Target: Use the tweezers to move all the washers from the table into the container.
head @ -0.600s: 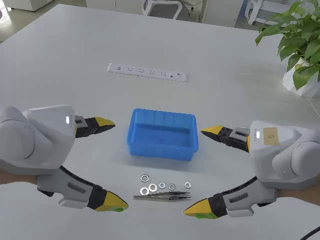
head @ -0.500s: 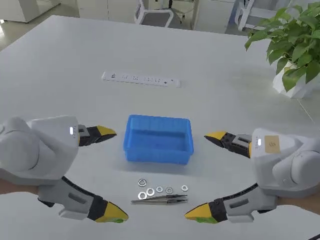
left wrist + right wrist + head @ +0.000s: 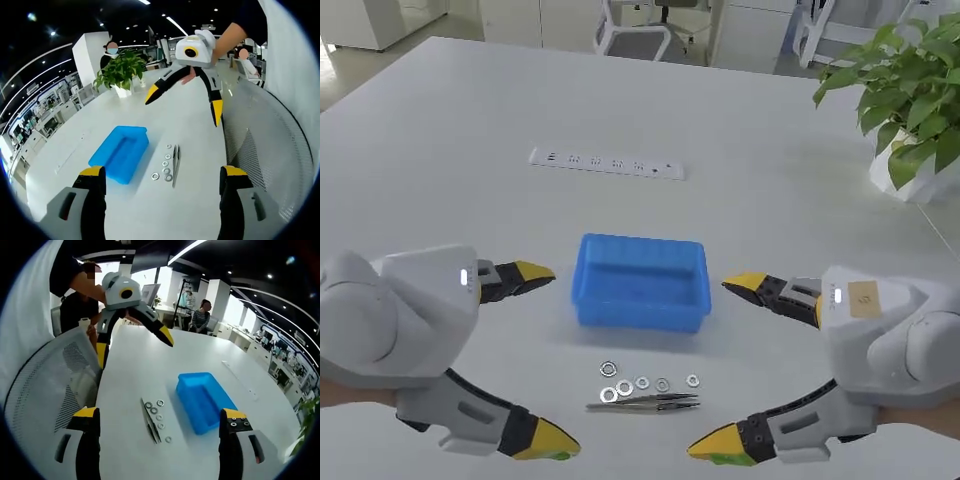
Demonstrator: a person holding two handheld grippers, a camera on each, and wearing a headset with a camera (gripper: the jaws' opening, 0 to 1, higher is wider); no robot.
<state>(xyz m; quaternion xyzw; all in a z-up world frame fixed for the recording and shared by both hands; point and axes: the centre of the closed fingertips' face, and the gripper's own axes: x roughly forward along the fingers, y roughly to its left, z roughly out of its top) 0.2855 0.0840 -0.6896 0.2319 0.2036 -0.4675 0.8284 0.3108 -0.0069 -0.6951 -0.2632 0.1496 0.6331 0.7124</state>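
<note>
The washers (image 3: 640, 383) lie in a loose cluster on the white bench (image 3: 450, 120), close to the person's edge. The tweezers (image 3: 642, 402) lie flat and crosswise just on the near side of them, and the washer at the left end looks to touch them. A little beyond the cluster, apart from it, the blue container (image 3: 642, 283) sits upright, a shallow rectangular tub.

The left tongs (image 3: 563, 358) hang to the left of this group with their yellow-tipped jaws spread wide and nothing between them; one jaw is level with the container's left wall, the other nearer the person than the tweezers. The right tongs (image 3: 708, 366) mirror them on the right, just as wide and holding nothing; both pairs are clear of the washers, tweezers and container.

Farther across the bench a white power strip (image 3: 606, 163) lies flat; a potted plant (image 3: 910, 90) stands at the far right; office chairs (image 3: 640, 25) stand past the far edge.
</note>
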